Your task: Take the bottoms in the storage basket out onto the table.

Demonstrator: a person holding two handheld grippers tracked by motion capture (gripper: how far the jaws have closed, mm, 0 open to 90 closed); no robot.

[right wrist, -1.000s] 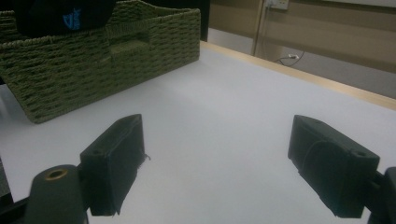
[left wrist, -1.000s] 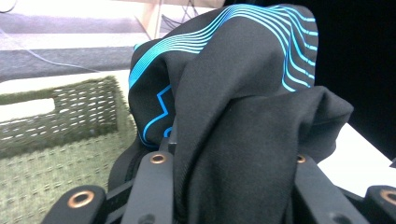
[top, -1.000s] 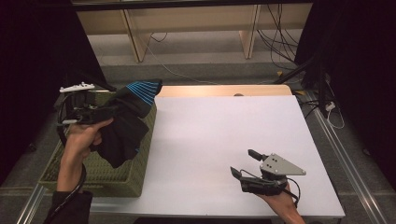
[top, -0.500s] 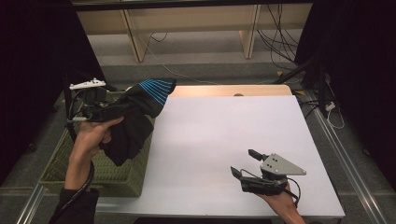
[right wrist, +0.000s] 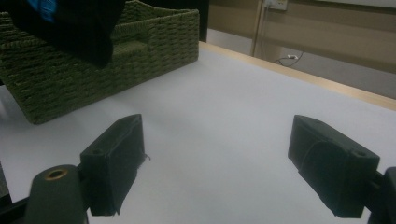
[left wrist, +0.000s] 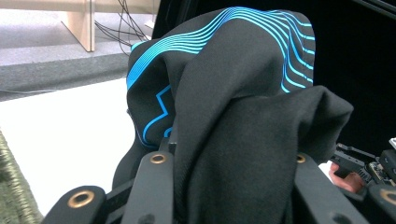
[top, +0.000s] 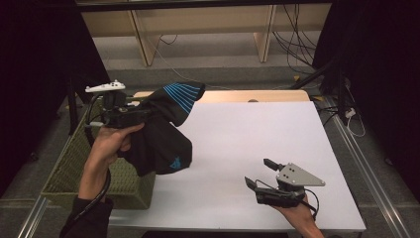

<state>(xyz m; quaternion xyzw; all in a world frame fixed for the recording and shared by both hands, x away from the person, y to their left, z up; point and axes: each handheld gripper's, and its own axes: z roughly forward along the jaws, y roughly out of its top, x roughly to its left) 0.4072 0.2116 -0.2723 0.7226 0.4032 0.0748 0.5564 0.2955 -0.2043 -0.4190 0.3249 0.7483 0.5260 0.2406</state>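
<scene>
Black garment (top: 161, 136), blue stripes, no legible writing

Black garment (top: 161, 136) with thin bright-blue curved stripes and a small blue logo, olive-green woven basket (top: 69, 171), white counter (top: 257, 144) with pale wood far edge, black gripper (top: 265, 173) with grey plate

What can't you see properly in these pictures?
- Left tool: in the left gripper view the black cloth drapes over its jaw tips.
- Basket: in the high view the hanging cloth and forearm hide its inside.
- Cloth's small blue logo: too small to read.
- Right tool: in the right gripper view the bottom edge cuts off its body.
</scene>
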